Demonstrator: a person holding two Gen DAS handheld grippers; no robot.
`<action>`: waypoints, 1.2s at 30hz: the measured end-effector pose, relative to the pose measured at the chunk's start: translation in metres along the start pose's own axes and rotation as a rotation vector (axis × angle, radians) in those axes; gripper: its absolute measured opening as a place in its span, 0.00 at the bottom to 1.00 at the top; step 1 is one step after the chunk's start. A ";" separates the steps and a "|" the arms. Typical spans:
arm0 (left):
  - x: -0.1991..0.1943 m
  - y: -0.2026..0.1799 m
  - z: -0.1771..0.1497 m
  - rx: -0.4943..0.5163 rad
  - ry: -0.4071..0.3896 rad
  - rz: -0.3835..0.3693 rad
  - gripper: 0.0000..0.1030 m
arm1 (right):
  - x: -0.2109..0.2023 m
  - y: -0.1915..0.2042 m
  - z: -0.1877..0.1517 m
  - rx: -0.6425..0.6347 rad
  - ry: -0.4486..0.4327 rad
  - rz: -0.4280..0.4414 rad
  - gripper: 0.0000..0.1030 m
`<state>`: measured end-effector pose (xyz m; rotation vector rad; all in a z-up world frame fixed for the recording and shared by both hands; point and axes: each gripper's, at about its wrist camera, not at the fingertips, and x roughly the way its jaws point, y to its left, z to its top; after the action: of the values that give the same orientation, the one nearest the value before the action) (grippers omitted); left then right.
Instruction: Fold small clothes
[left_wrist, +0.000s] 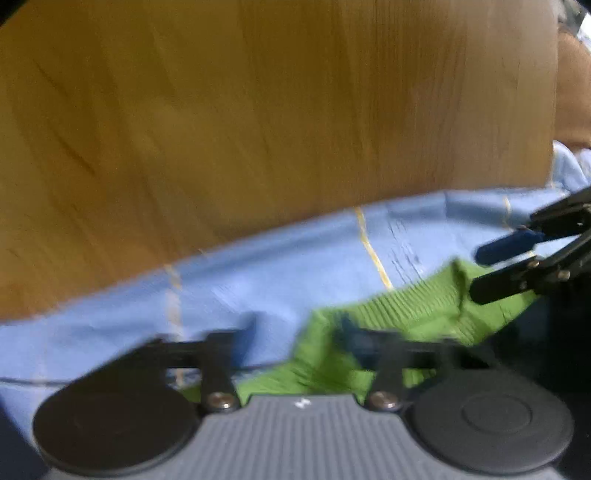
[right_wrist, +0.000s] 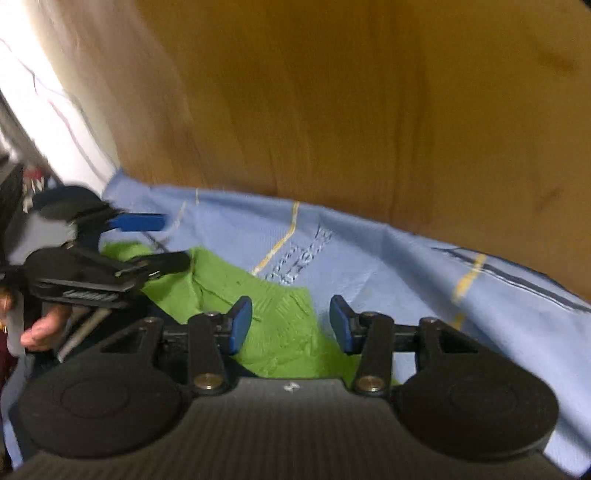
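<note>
A small green knitted garment lies crumpled on a light blue cloth spread over the wooden table. My right gripper is open, its blue pads astride the garment's near part, just above it. My left gripper shows at the left of the right wrist view, open over the garment's left edge. In the left wrist view the green garment lies ahead; my left gripper is blurred and open, and my right gripper enters from the right, open over the garment's right edge.
The blue cloth has thin yellow stripes and dark printed marks. Bare wood lies beyond it. A white surface runs along the table's left edge. A hand holds the left gripper.
</note>
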<state>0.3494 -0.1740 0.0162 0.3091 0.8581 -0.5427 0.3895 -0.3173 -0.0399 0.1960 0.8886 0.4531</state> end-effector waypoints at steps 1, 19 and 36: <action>-0.002 0.000 -0.002 -0.007 -0.014 -0.016 0.15 | 0.002 0.006 -0.003 -0.028 0.001 -0.017 0.44; -0.248 -0.074 -0.145 0.004 -0.401 -0.014 0.10 | -0.191 0.176 -0.143 -0.289 -0.324 -0.181 0.15; -0.270 -0.088 -0.295 -0.050 -0.310 -0.039 0.34 | -0.189 0.219 -0.297 -0.150 -0.354 -0.180 0.20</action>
<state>-0.0293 -0.0212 0.0403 0.1570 0.5769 -0.5872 -0.0118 -0.2155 -0.0148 0.0547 0.5171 0.3026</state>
